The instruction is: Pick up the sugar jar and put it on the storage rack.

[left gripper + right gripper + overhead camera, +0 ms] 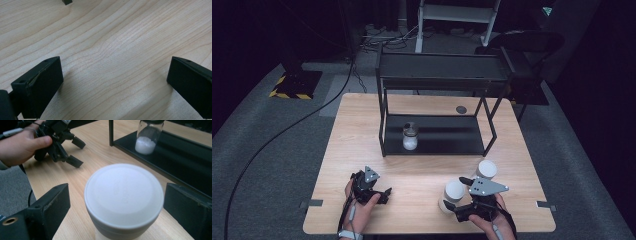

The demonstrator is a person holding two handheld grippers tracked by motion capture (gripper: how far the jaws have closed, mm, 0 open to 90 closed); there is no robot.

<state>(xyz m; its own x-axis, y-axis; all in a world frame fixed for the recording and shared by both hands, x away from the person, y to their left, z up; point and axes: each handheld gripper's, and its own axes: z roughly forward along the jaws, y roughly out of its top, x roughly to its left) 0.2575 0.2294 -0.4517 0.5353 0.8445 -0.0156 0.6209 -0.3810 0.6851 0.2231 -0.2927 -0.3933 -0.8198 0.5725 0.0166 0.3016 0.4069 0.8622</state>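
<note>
Item: white-lidded jar [123, 200], upright, long axis vertical, lower right of the high view near the desk [422, 172] front edge. We see our right tool [117, 207] spread around it, pads not touching. Second jar [486, 169] just beyond. Left tool [115, 82] spread over bare wood, lower left.

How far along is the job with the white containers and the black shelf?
Already done: one glass jar stands on the black shelf. In hand: the right gripper straddles a white container with open jaws, not gripping yet. Left: probably that container and the second white container. The left gripper rests open on the table.
</note>
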